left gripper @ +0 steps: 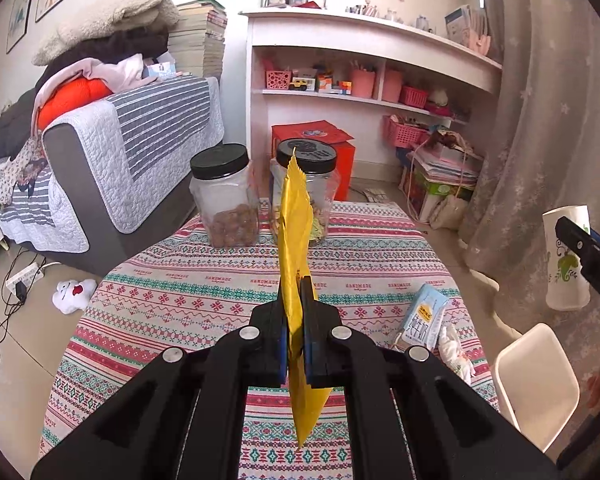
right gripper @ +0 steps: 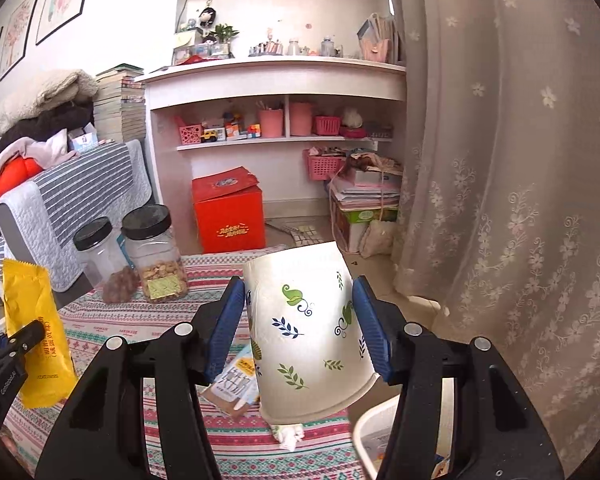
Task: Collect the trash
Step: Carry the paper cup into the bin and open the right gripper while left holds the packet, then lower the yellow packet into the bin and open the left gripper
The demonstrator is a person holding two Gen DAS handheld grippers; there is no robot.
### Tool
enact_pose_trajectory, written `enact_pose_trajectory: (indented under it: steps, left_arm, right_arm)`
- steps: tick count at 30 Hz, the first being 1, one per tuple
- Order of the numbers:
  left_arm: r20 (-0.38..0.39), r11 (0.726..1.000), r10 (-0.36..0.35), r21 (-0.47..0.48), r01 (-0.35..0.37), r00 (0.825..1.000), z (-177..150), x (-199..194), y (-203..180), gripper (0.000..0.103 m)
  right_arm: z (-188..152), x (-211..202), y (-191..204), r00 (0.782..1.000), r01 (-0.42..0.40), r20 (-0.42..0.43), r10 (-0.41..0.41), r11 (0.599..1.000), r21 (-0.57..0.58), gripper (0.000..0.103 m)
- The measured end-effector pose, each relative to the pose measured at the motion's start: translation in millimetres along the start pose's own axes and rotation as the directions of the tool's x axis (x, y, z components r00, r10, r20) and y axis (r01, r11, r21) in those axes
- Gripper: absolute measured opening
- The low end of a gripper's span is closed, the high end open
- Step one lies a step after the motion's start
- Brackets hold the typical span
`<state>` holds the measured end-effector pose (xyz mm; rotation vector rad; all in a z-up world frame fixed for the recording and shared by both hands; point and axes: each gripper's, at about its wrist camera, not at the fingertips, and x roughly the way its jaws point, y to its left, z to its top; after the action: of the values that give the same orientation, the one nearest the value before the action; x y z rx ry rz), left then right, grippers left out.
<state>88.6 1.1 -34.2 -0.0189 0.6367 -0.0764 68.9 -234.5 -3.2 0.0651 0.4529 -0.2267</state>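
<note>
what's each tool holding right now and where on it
The left tool pinches the yellow wrapper across its flat faces, below its middle. The right tool clamps the upside-down paper cup by its opposite side walls.

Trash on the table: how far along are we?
Done: cannot tell; the white bin interior is mostly hidden. In hand: left claw grips the yellow wrapper; right claw holds the paper cup. Left: the milk carton and crumpled tissue lie on the table.
</note>
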Motion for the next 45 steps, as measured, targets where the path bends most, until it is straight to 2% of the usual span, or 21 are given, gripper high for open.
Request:
enact_pose_trajectory:
  steps: [8,14,16,17,18,20,21,29,37,41,45]
  left_arm:
    - [-0.013,0.997,-0.06,0.04,0.061,0.998,-1.5,-5.3,-41.3,0.005]
    - [-0.01,0.987,-0.132,0.089,0.132,0.991,-0.3,-14.2,-89.2,0.005]
    - [-0.019,0.982,-0.157,0.1,0.158,0.987,0.3,-14.9,-105.4,0.005]
    - [-0.026,0.979,-0.172,0.103,0.174,0.985,0.7,-14.6,-113.3,0.005]
    - [-0.033,0.976,-0.186,0.106,0.189,0.982,0.6,-14.3,-121.1,0.005]
    - [-0.044,0.969,-0.215,0.114,0.219,0.976,0.9,-14.2,-138.5,0.005]
    - [-0.048,0.965,-0.23,0.119,0.234,0.972,1.2,-14.5,-147.4,0.005]
    - [-0.08,0.922,-0.345,0.155,0.354,0.935,4.8,-22.1,-215.8,0.005]
    - [-0.118,0.875,-0.432,0.185,0.447,0.894,-1.1,-25.7,-278.4,0.006]
    - [-0.154,0.856,-0.459,0.187,0.482,0.875,-8.8,-23.5,-299.6,0.006]
    - [-0.226,0.836,-0.485,0.163,0.524,0.845,-15.5,-13.7,-315.8,0.009]
  right_arm:
    - [-1.8,-14.0,-74.1,0.994,0.106,-0.021,-0.105,0.992,0.071,0.053]
    - [-7.6,-24.1,-111.6,0.987,0.158,-0.048,-0.154,0.983,0.097,0.054]
    - [-10.4,-26.2,-121.9,0.983,0.175,-0.067,-0.168,0.98,0.1,0.065]
    - [-12.5,-26.7,-127.8,0.981,0.183,-0.081,-0.175,0.977,0.106,0.082]
    - [-14.8,-28.0,-134.4,0.978,0.198,-0.088,-0.189,0.974,0.114,0.091]
    - [-17.7,-33.9,-145.8,0.971,0.233,-0.079,-0.225,0.964,0.127,0.092]
    - [-18.2,-36.4,-152.1,0.969,0.245,-0.079,-0.236,0.96,0.133,0.096]
    - [-19.0,-53.8,-210.0,0.93,0.366,-0.093,-0.355,0.887,0.282,0.096]
    - [-22.5,-68.4,-243.9,0.897,0.438,-0.098,-0.431,0.835,0.334,0.096]
    - [-23.0,-75.7,-257.5,0.883,0.461,-0.093,-0.461,0.812,0.357,0.096]
    - [-24.0,-79.1,-267.2,0.876,0.471,-0.099,-0.472,0.797,0.378,0.096]
